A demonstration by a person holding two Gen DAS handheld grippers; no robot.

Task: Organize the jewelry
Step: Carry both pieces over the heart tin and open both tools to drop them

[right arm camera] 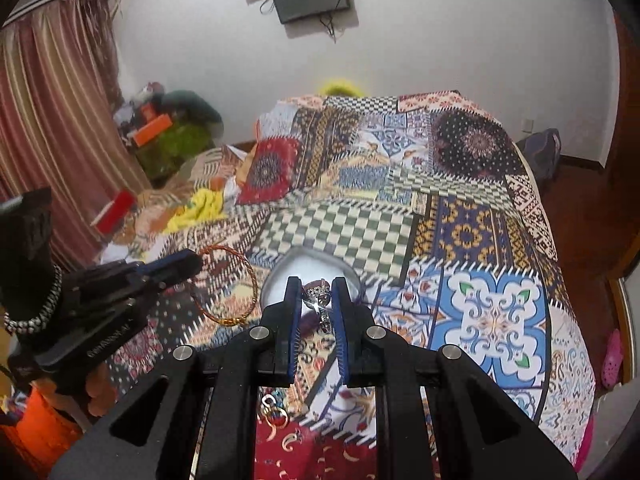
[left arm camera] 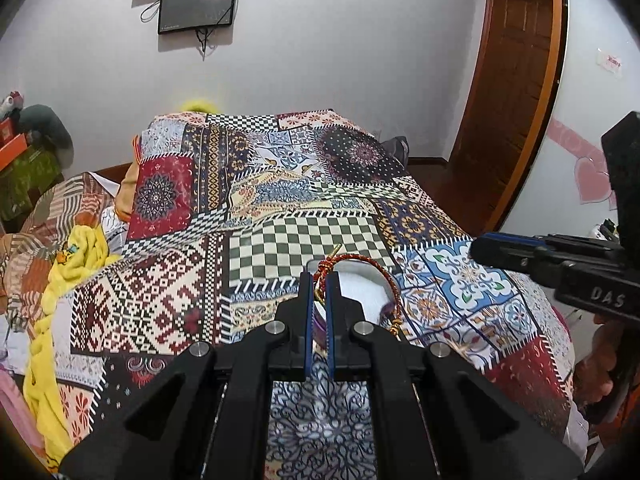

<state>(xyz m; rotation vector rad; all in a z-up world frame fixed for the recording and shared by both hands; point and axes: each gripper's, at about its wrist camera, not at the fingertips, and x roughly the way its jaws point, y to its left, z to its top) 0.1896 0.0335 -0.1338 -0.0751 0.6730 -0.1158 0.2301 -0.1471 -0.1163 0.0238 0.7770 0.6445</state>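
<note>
The bangle (left arm camera: 362, 270) sits between the jaws of the left gripper (left arm camera: 319, 280), looping out to that gripper's right, above the bed (left arm camera: 304, 236). Just ahead of and below this gripper a dish (left arm camera: 360, 284) rests on the quilt (left arm camera: 168, 292). The right gripper (right arm camera: 317, 286) hangs to the right of the left one, with a ring (right arm camera: 318, 298) between its jaws; the dish lies just beyond its tips. Beneath the right gripper, nearer its base, small jewelry pieces (right arm camera: 274, 410) lie on the quilt. Two screens (left arm camera: 198, 4) hang on the wall behind the bed.
</note>
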